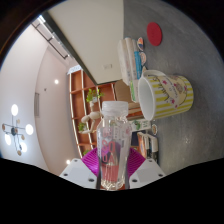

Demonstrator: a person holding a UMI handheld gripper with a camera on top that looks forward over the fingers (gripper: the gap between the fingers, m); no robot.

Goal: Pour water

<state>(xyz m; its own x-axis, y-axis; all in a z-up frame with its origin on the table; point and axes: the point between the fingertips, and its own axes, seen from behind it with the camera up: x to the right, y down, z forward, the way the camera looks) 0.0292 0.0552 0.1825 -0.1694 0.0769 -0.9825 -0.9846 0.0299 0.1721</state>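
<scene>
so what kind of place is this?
Probably a home or office room: wooden shelving with a plant, ceiling lights. The view is tilted. The gripper holds a clear bottle by a striped mug.

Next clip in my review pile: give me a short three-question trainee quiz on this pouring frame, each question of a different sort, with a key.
1. True or false: the fingers are shut on the clear bottle.
2. Multiple choice: the striped mug lies A) between the fingers, B) just beyond the bottle's mouth, C) under the red lid.
3. Fill in: the mug's stripes are white and ____.

Key
1. True: both pink pads press the bottle's sides.
2. B: the bottle's mouth points toward the mug's rim, close beside it.
3. Yellow-green.
</scene>
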